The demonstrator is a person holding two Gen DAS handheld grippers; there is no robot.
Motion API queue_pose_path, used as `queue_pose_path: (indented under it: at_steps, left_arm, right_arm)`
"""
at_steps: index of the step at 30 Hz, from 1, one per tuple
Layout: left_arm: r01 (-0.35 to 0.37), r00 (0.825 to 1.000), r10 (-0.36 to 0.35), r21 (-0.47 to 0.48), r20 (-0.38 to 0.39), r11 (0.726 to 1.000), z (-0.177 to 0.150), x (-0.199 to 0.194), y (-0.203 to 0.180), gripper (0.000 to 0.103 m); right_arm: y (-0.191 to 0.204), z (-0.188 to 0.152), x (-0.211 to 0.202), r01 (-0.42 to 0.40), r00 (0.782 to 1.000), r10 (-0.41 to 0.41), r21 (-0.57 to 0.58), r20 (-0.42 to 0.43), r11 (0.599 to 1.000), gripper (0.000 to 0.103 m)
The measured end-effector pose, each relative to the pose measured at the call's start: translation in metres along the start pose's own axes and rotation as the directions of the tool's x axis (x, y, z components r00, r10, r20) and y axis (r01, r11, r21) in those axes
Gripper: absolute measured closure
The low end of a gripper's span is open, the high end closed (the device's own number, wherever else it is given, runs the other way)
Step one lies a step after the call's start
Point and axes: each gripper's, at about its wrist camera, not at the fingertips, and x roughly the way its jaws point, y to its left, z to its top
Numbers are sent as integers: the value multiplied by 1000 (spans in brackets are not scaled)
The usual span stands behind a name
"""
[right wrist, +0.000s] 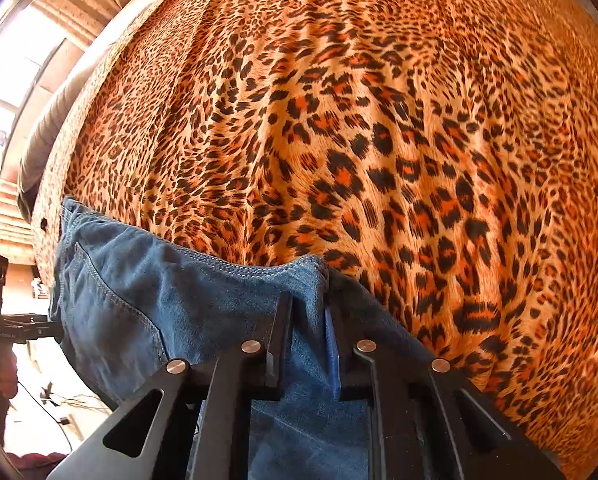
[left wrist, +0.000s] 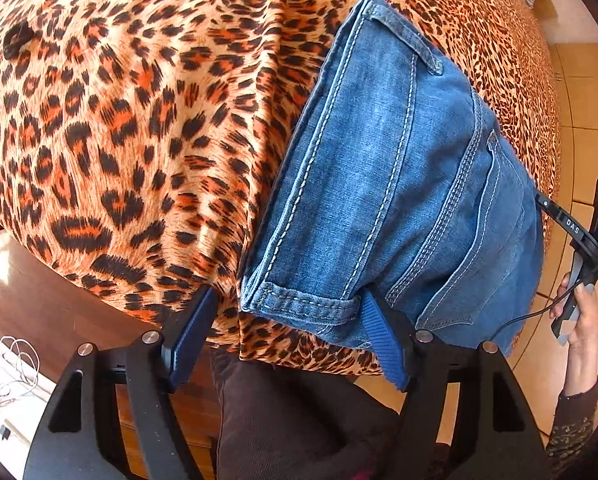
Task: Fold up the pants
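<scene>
Blue jeans [left wrist: 399,184] lie folded into a thick packet on the leopard-print bedcover [left wrist: 119,120], near its front edge. My left gripper [left wrist: 287,300] is open wide over the packet's near hem. Its left finger rests on the cover beside the denim and its right finger sits against the hem's corner. In the right wrist view my right gripper [right wrist: 309,302] points down, shut on a pinched ridge of the jeans [right wrist: 159,312] at their far edge. A hand [left wrist: 579,320] holds that gripper's handle at the packet's right side.
The bedcover [right wrist: 379,120] spreads wide beyond the jeans, with shallow wrinkles. A small black object [left wrist: 17,40] lies on it far left. A tiled floor [left wrist: 579,100] runs along the right. White cables [left wrist: 15,368] lie low left, and the person's dark trouser leg [left wrist: 291,420] is below.
</scene>
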Motion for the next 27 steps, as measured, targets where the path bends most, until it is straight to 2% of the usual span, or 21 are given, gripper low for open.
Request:
queue_pose_path:
  at_steps: [2, 3, 4, 5, 6, 7, 8, 9, 11, 13, 15, 18, 21, 23, 25, 27]
  left_arm:
    - [-30, 1000, 31, 27, -3, 999, -2, -6, -4, 33]
    - [-31, 1000, 31, 47, -2, 998, -5, -16, -5, 33]
    - [-27, 1000, 27, 82, 7, 996, -8, -28, -7, 33]
    - [-38, 999, 35, 129, 28, 991, -10, -40, -13, 33]
    - [-66, 997, 55, 183, 63, 981, -12, -55, -19, 33]
    - [-102, 992, 79, 240, 103, 965, -12, -67, -28, 33]
    - [-138, 985, 101, 293, 139, 946, -11, -77, -38, 33]
    - [-170, 979, 120, 338, 165, 926, -6, -84, -50, 33]
    - [-182, 975, 109, 415, 194, 891, 7, -90, -76, 33]
    - [-129, 984, 53, 484, 169, 866, 21, -85, -103, 33]
    - [-82, 993, 18, 551, 120, 831, 31, -71, -142, 33]
    - [-75, 997, 40, 662, 68, 746, 30, -44, -211, 33]
    - [-63, 997, 66, 770, 28, 635, 9, -21, -287, 33]
    - [-63, 996, 92, 834, 15, 548, -8, -5, -338, 33]
    - [-94, 990, 135, 882, 34, 462, -27, 12, -386, 33]
    - [-75, 986, 166, 913, 8, 400, -43, 32, -433, 33]
  right_arm:
    - [-14, 4, 2, 36, 999, -35, 84, -7, 996, 92]
    - [-22, 2, -4, 26, 999, -28, 141, 16, 990, 86]
    - [-30, -3, -16, -2, 998, -11, 202, 61, 979, 80]
    - [-40, -12, -31, -76, 992, 46, 258, 121, 963, 79]
    - [-51, -24, -45, -152, 979, 101, 306, 176, 940, 73]
    - [-64, -41, -60, -191, 968, 116, 361, 221, 913, 64]
    - [-76, -61, -73, -202, 963, 103, 412, 250, 888, 44]
    - [-88, -84, -85, -218, 956, 92, 461, 279, 860, 33]
    - [-116, -137, -104, -260, 942, 75, 570, 328, 779, 33]
    - [-139, -200, -117, -289, 931, 29, 690, 363, 663, 33]
    - [-156, -268, -125, -312, 922, -32, 790, 386, 528, 32]
    - [-160, -357, -119, -369, 905, -78, 864, 417, 342, 31]
    - [-146, -408, -95, -441, 882, -85, 875, 464, 197, 31]
    - [-139, -424, -82, -493, 860, -79, 861, 504, 129, 31]
    - [-134, -434, -68, -527, 841, -94, 846, 532, 77, 31]
    - [-131, -441, -57, -578, 810, -104, 816, 577, 26, 31]
